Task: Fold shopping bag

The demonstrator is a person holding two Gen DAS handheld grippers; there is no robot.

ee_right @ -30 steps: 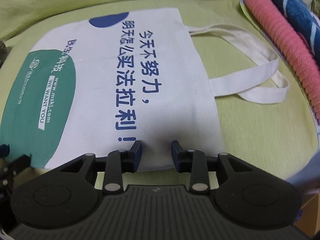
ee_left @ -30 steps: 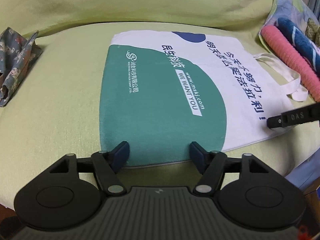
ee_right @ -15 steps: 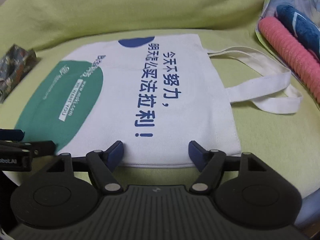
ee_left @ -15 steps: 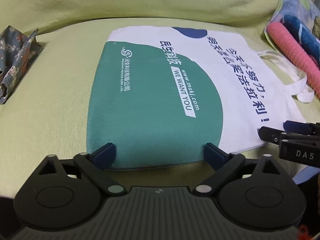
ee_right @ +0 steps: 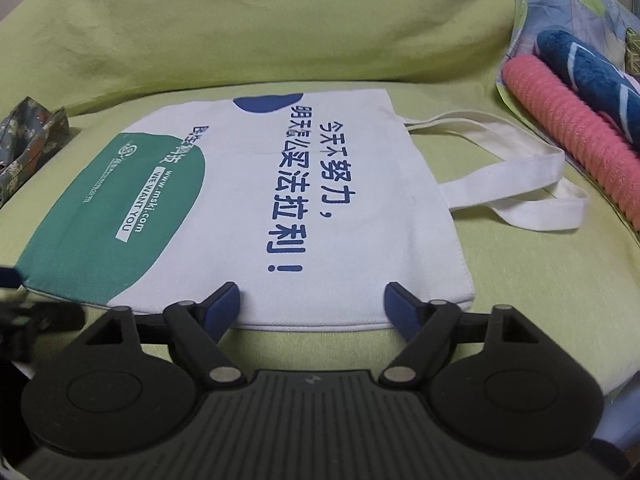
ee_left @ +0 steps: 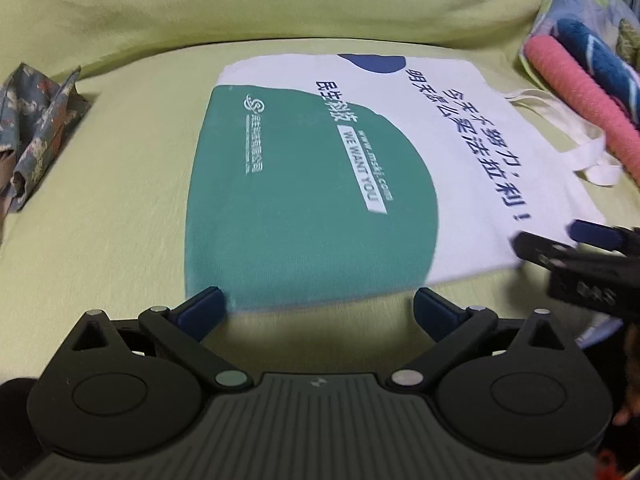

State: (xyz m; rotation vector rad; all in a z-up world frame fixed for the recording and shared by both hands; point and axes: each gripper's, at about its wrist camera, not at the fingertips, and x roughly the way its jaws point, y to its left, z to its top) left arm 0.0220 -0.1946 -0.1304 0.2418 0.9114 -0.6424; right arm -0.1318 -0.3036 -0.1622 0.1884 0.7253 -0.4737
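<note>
bag: shopping bag [ee_right: 248, 216] lies flat and unfolded on the green cushion [ee_right: 520, 280], printed face up, its near edge just in front of both tools.
handles: handles [ee_right: 516, 184] trail off the bag's right side, close to the pink roll [ee_right: 568, 120].
risk, uneven fold: the two tools sit at different spots along the bag's near edge; if one lifts sooner or higher, i judge the fold would come out skewed.
risk, single layer: a pinch that takes only the top sheet would probably open the bag's body instead of folding it.
risk, handles: left loose, they may drag toward the pink roll or end up sticking out of the fold.
left gripper: left gripper [ee_left: 316, 308] has its jaws spread wide, straddling the bag's green corner; it holds nothing, and i cannot tell if the tips touch the cloth.
right gripper: right gripper [ee_right: 312, 300] is likewise spread wide over the bag's white near edge, empty, tips at or just above the cloth.
aside: patterned cloth [ee_left: 32, 128] sits well left of the bag.
</note>
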